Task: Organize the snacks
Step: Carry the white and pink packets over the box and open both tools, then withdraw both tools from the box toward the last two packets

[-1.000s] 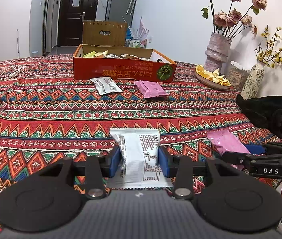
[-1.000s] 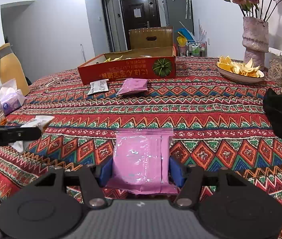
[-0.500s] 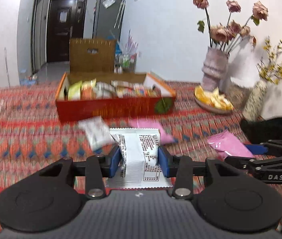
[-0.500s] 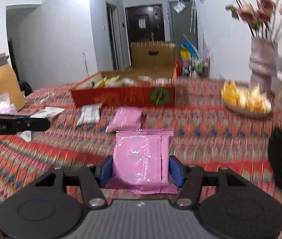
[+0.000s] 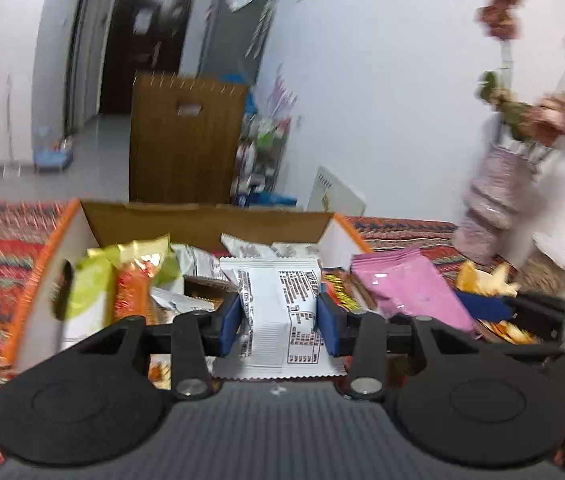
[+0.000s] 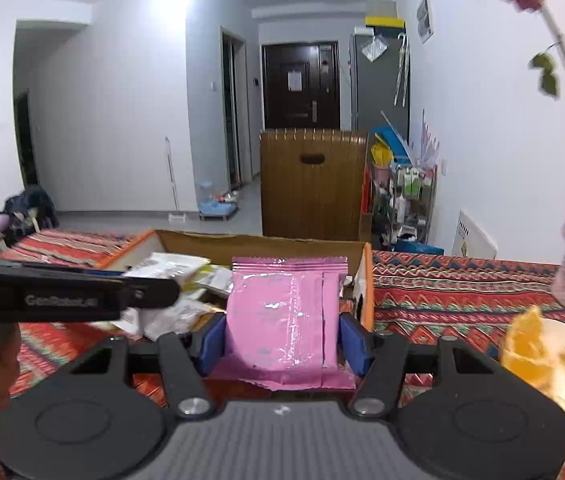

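- The white snack packet (image 5: 278,312), printed with dark text, is clamped between the blue pads of the left gripper (image 5: 278,316); its jaws press on both its sides, over the open cardboard box (image 5: 206,220).
- The pink snack packet (image 6: 286,320) is pinched upright in the right gripper (image 6: 282,340), jaws closed on it, at the box's right end.
- The box holds a heap of packets: a green and gold bag (image 5: 122,264) at the left, white wrappers (image 6: 170,268) behind; much of it is hidden by the grippers.
- Its front wall is cut off from sight.
- The box rests on the bench's patterned cloth (image 6: 462,292).
- Orange peel (image 6: 546,356) and the flower vase (image 5: 494,204) at the right are blurred.
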The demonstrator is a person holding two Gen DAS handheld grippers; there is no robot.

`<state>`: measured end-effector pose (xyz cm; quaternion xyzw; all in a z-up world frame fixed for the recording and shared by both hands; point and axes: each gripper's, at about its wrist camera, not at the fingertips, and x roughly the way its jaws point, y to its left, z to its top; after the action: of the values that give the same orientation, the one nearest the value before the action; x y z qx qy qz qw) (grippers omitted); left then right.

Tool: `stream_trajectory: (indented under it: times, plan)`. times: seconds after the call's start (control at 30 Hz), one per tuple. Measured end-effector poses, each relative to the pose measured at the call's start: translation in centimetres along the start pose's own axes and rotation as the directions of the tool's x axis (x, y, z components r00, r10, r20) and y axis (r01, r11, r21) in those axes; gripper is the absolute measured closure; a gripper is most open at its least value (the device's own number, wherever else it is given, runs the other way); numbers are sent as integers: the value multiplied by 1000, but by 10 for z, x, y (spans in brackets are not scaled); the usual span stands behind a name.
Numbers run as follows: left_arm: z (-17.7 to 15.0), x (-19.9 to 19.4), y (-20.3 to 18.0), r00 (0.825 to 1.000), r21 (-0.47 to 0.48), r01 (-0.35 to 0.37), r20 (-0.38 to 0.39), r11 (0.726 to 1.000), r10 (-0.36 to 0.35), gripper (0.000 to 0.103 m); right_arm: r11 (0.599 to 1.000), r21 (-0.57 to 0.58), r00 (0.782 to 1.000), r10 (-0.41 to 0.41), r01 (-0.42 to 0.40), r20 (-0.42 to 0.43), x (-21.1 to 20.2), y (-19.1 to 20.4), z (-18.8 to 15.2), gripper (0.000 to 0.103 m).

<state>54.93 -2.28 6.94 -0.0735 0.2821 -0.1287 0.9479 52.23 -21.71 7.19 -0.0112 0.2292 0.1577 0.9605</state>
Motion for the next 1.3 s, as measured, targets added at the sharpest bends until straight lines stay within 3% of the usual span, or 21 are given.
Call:
stream_trajectory:
  times: [0.1, 0.2, 0.37, 0.5, 0.67, 0.93, 1.17, 1.3]
  plan:
    - [-1, 35, 10, 999, -38, -6, -50, 999, 4, 61, 1000, -13, 998, -28, 28, -50, 45, 0, 1, 44]
    - [-9, 58, 16, 994, -57, -13, -106, 998, 7, 49, 996, -47, 990, -78, 73, -117, 78, 4, -5, 43]
    - [-17, 63, 22, 992, -56, 5, -127, 998, -12, 37, 988, -100, 989, -124, 116, -86, 83, 10, -13, 39]
    - [-8, 45, 22, 996, -51, 10, -91, 999, -14, 33, 993, -59, 991, -106, 102, -77, 75, 3, -9, 29]
    - [0, 2, 21, 999, -25, 17, -45, 1000, -18, 31, 993, -52, 993, -111, 109, -31, 32, 5, -1, 29]
    - [-16, -100, 19, 999, 78, -42, 34, 996, 40, 27, 992, -66, 994, -105, 107, 34, -55, 15, -2, 24]
    - [-73, -200, 5, 992, 168, -89, 103, 982, 72, 10, 996, -58, 995, -68, 73, 80, -147, 34, -44, 17]
    - [-121, -249, -4, 989, 195, -114, 112, 974, 93, 7, 996, -71, 996, -55, 60, 75, -190, 52, -77, 15]
